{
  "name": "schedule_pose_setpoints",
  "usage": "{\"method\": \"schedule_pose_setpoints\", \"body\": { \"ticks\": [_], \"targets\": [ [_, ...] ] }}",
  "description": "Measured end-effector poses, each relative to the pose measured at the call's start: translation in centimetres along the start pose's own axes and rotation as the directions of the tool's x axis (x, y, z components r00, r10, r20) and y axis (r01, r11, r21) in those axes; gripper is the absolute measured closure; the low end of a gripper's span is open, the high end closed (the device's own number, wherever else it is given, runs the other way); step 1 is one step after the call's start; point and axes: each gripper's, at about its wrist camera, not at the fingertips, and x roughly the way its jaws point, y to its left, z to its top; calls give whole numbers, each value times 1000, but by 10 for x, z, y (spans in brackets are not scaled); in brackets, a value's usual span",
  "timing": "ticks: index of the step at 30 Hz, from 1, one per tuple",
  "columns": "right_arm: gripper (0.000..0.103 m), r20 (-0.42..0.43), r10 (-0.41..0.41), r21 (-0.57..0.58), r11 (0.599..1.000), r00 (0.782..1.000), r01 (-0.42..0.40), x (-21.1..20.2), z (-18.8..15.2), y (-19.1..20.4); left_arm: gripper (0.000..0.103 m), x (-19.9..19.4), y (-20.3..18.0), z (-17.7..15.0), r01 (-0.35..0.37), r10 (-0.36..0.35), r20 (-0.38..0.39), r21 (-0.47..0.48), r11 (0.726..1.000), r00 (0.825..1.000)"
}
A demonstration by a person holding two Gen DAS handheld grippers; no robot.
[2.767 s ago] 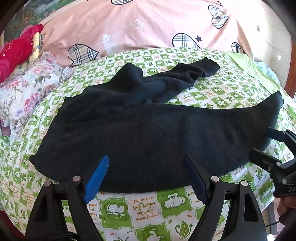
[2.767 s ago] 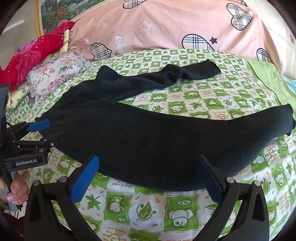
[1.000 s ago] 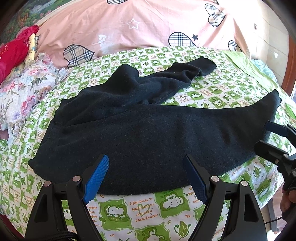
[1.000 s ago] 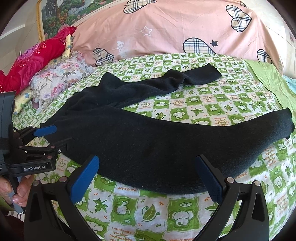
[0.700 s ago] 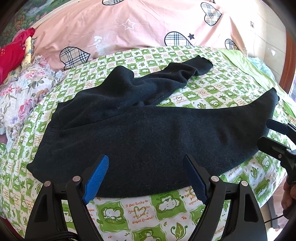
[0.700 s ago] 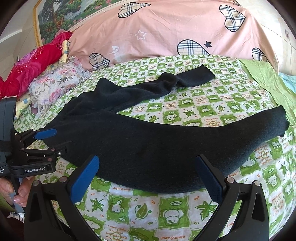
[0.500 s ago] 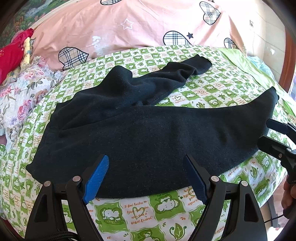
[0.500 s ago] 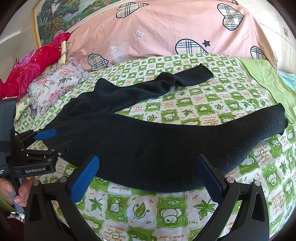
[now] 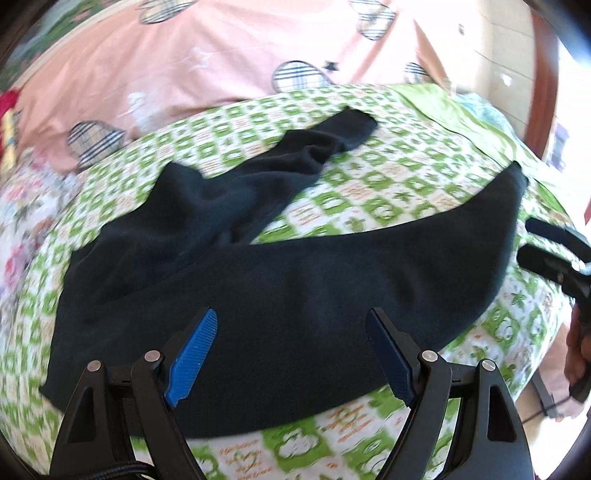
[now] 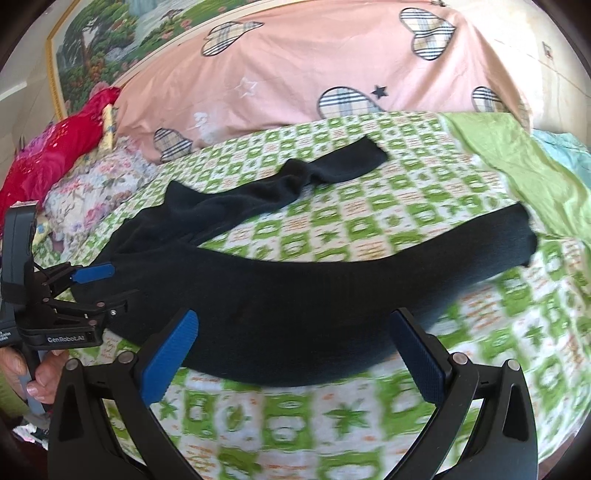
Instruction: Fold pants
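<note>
Both views swing right since earlier frame, blurred. Black pants (image 9: 280, 273) spread unfolded along bed (image 9: 295, 446) near edge, far leg rumpled. Left hand-held gripper (image 9: 291, 350) and right hand-held gripper (image 10: 295, 350) both apart, empty. Risk: grabbing single layer, leg drags crooked.

A green-and-white checked sheet (image 10: 369, 225) printed with cartoon animals is covering the bed. A pink duvet (image 10: 314, 70) with plaid hearts is lying heaped behind it. A floral pillow (image 10: 92, 188) is sitting beside red fabric (image 10: 51, 155), and what looks like a landscape painting (image 10: 110, 33) is hanging behind them.
</note>
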Motion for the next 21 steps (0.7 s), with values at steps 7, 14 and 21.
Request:
{"method": "schedule_pose_setpoints", "body": {
  "ticks": [7,14,21],
  "targets": [
    [0,39,-63,74,995,997,60,-16,18,-59,20,19,-20,33,95,-93,-24,105,990,995],
    [0,48,-53,157,987,997,45,-24,39,-123,20,59,-36,64,202,-182,-118,192,960,976],
    [0,-18,58,137,989,998,-55,-8,57,-160,20,95,-54,84,305,-254,-212,259,917,944]
  ]
}}
